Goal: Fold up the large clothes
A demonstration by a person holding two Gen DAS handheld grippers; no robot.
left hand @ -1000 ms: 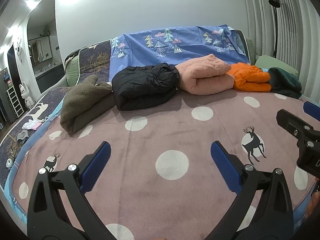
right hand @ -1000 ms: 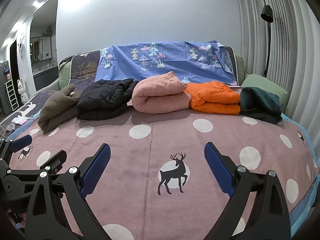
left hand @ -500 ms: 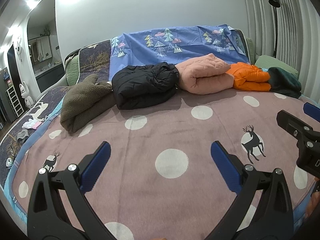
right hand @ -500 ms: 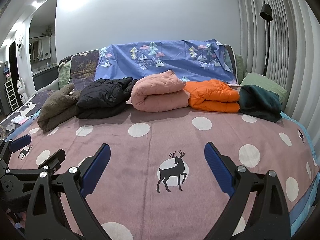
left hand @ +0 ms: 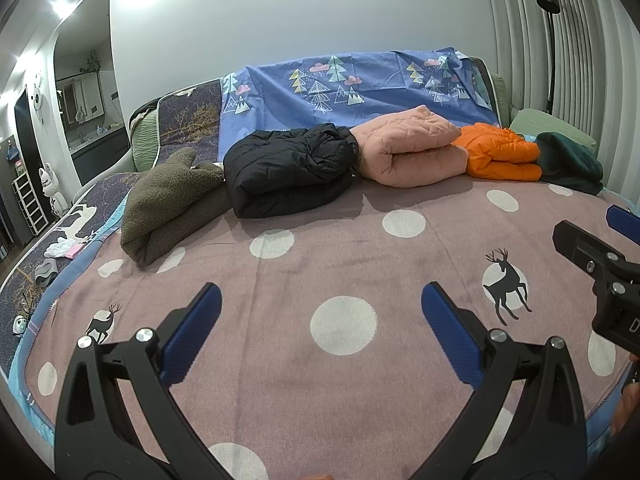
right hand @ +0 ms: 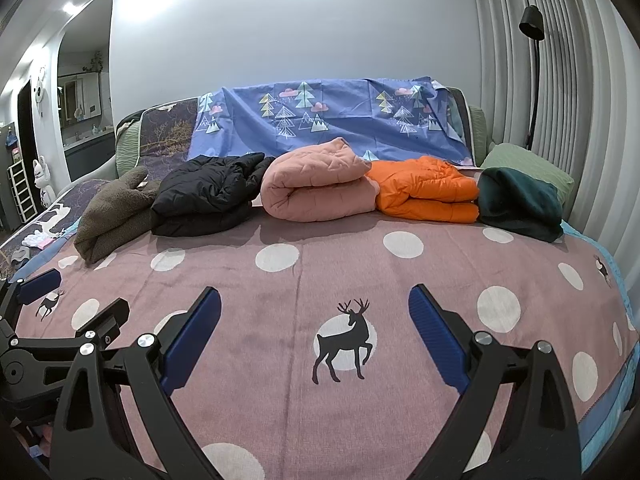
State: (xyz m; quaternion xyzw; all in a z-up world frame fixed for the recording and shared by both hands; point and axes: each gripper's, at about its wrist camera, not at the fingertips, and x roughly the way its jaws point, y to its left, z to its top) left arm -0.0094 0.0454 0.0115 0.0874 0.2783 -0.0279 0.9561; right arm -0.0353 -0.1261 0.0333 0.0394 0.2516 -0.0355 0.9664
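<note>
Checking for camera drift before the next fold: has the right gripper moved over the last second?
Barely. In its own view the deer print and orange jacket sit slightly left of before, so the right gripper turned slightly right.

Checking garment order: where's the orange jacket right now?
In the right wrist view the orange jacket lies folded at the back of the bed, right of centre, between the pink quilted bundle and the dark green garment.
</note>
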